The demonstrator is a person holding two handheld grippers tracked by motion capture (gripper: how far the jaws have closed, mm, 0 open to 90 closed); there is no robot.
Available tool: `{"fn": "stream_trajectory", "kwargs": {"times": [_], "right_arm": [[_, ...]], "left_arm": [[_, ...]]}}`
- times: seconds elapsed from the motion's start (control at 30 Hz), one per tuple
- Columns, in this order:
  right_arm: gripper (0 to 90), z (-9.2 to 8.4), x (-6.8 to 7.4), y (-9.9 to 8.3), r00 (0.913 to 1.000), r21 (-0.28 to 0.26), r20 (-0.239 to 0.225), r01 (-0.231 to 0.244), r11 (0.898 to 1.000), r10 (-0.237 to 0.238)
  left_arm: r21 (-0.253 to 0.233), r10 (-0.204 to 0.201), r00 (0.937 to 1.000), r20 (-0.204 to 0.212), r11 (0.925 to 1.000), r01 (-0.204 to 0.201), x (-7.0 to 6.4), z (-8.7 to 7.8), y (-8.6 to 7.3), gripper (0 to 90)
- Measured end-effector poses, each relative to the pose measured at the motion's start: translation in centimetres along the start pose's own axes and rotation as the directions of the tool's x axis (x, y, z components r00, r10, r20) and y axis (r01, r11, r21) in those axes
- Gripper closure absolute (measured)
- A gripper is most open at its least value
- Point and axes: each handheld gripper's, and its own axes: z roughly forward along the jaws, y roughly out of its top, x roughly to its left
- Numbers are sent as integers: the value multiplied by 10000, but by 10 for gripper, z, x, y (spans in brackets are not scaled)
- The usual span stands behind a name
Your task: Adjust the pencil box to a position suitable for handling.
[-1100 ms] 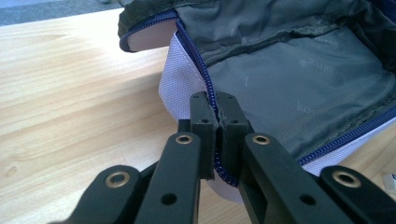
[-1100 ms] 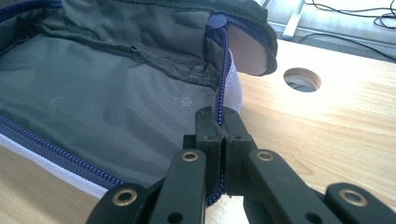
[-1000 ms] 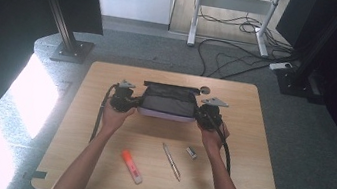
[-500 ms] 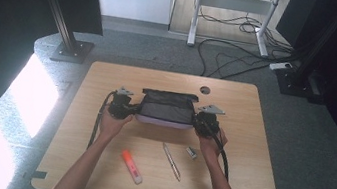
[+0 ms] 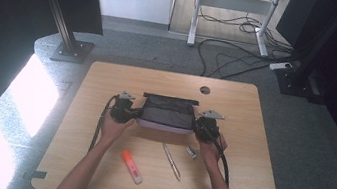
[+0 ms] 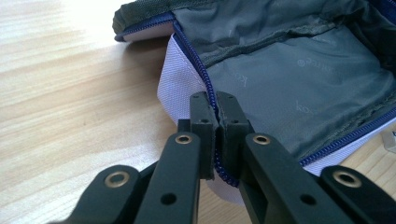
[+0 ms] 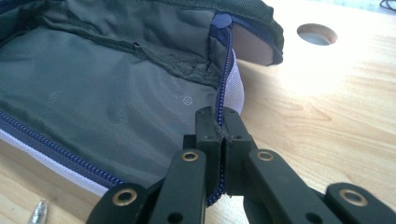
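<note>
A grey-lined pouch [image 5: 166,113] with a pale lilac outside and a blue zipper lies unzipped on the wooden table [image 5: 93,78]. My left gripper [image 5: 134,115] is shut on the pouch's left zipper edge [image 6: 211,100]; its jaws [image 6: 215,109] pinch the blue zip between them. At the other end my right gripper [image 5: 198,126] is shut on the right zipper edge [image 7: 223,88], the zip pressed between its jaws [image 7: 219,122]. The grey lining [image 6: 299,74] [image 7: 88,93] gapes wide between the two grips.
An orange highlighter [image 5: 131,166], a silver pen [image 5: 171,161] and a small grey clip-like piece [image 5: 191,152] lie on the table in front of the pouch. A round cable hole [image 5: 204,90] [image 7: 317,33] sits behind it to the right. The pen's tip [image 7: 38,212] shows near my right gripper.
Both hands and the pouch have come slightly nearer and lower on the table. Both grips stay as they were.
</note>
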Motion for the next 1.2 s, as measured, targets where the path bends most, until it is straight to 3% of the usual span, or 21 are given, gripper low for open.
{"fn": "stream_trajectory", "kwargs": {"times": [0.6, 0.87, 1.0, 1.2], "right_arm": [[865, 25, 0, -23, 10000, 972, -39, -72, 9952, 76], [827, 24, 0, -26, 10000, 791, -72, 3, 9969, 3], [813, 24, 1, -28, 9997, 720, -60, 227, 9971, -223], [782, 24, 0, -28, 9996, 731, -99, 268, 9970, -262]], "left_arm": [[659, -268, 9996, -87, 9975, 273, 8, 26, -20, 847], [658, -336, 9994, -84, 9973, 340, 8, 28, -20, 816], [668, -132, 9996, -267, 9977, 149, 5, 29, -20, 809], [626, -270, 9995, -158, 9976, 279, 5, 29, -20, 768]]}}
